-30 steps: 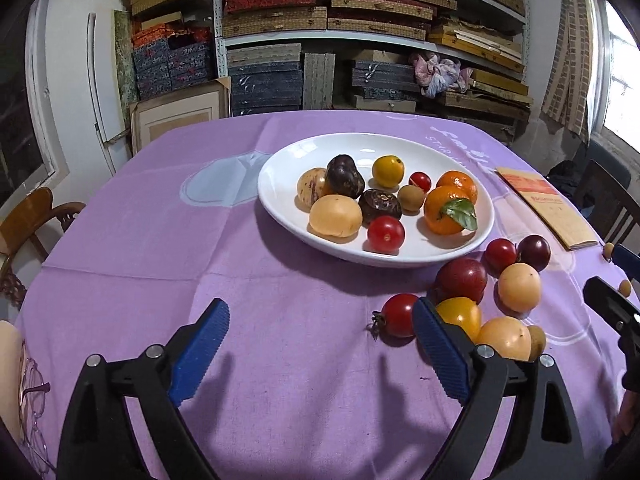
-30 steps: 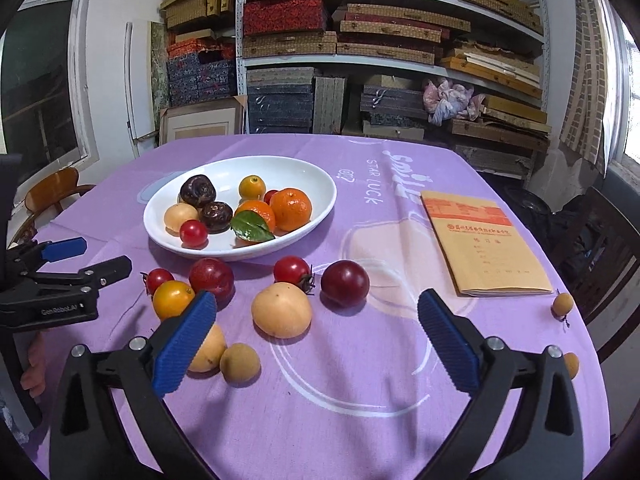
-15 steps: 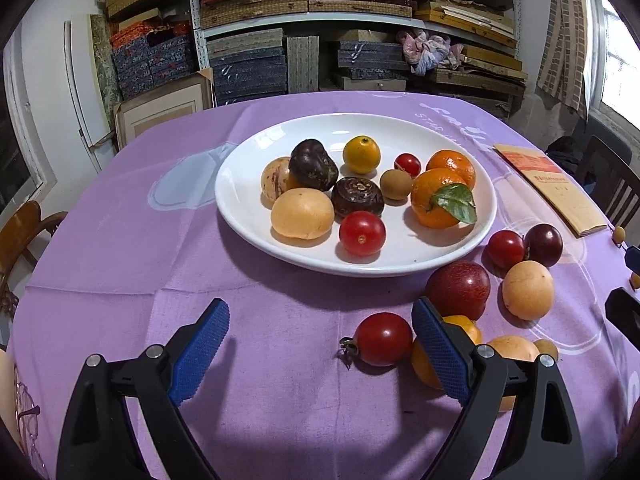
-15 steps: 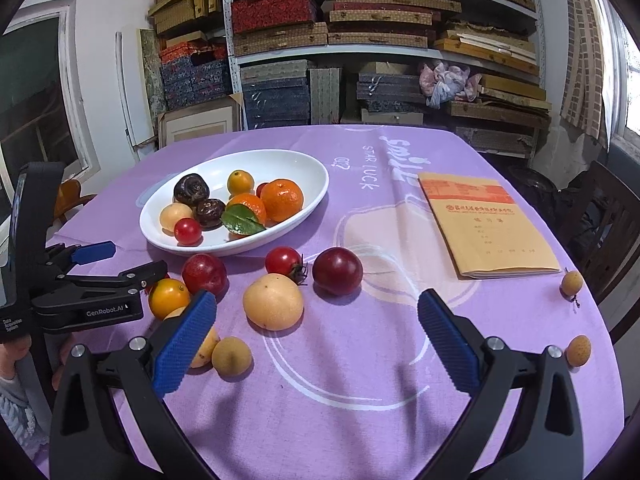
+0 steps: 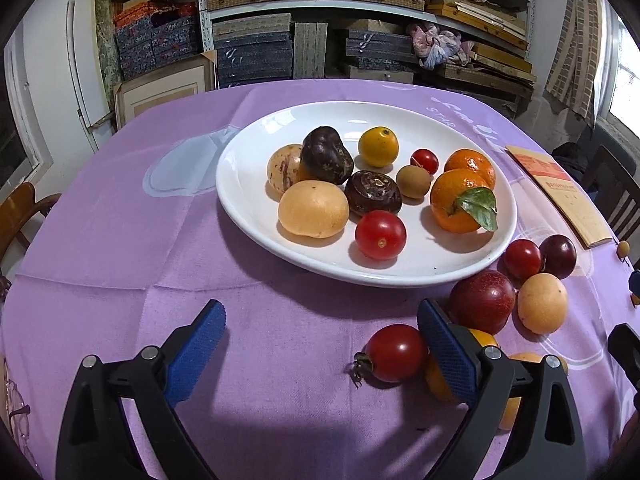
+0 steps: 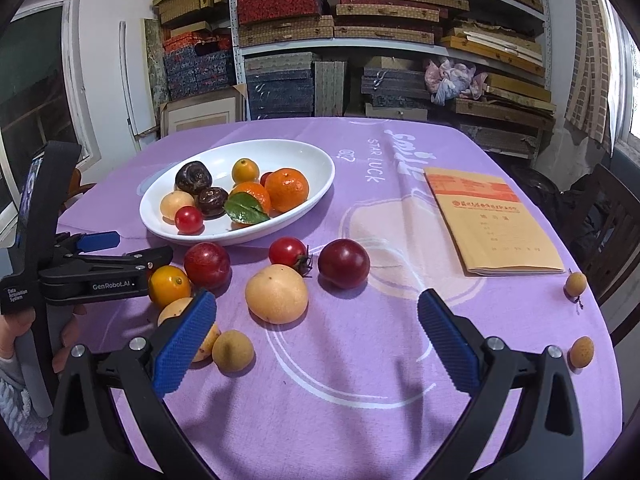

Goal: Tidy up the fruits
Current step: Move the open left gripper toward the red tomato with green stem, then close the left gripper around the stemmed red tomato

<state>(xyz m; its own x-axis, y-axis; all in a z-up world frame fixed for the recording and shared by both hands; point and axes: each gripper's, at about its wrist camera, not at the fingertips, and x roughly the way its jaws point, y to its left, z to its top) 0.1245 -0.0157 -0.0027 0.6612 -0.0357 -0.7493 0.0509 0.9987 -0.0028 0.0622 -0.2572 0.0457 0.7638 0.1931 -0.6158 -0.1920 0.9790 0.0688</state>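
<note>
Setting: purple-clothed bench (image 6: 360, 420) in a storeroom, with shelves of boxes behind it.
Left hand-held gripper (image 5: 320, 344): empty, pads wide apart; its jaws have just been opening further, and nothing sits squarely between them.
Nearest fruit: a stemmed red tomato (image 5: 395, 353) lies on the cloth just inside the right-hand pad, with a yellow-orange fruit (image 6: 169, 285) hidden close behind that pad.
Right hand-held gripper (image 6: 316, 340): also spread open and empty, hovering over bare cloth near a pale round fruit (image 6: 277, 299) and a small tan one (image 6: 233, 350).
Loose cluster: dark red plum (image 5: 482, 300), a smaller tomato (image 5: 522, 259) and a purple plum (image 6: 344, 263) lie near the plate's rim.
Plate (image 5: 248, 184): white, oval, further back; it already carries oranges, a tomato and dark fruits.
Far edge: a tan booklet (image 6: 494, 220) and two small strays (image 6: 576, 283) well apart from the rest.
Risk: the tomato sits off-centre, so closing now could clip it with one pad and roll it into its neighbours.
Second risk: squeezing hard could split its soft skin.
</note>
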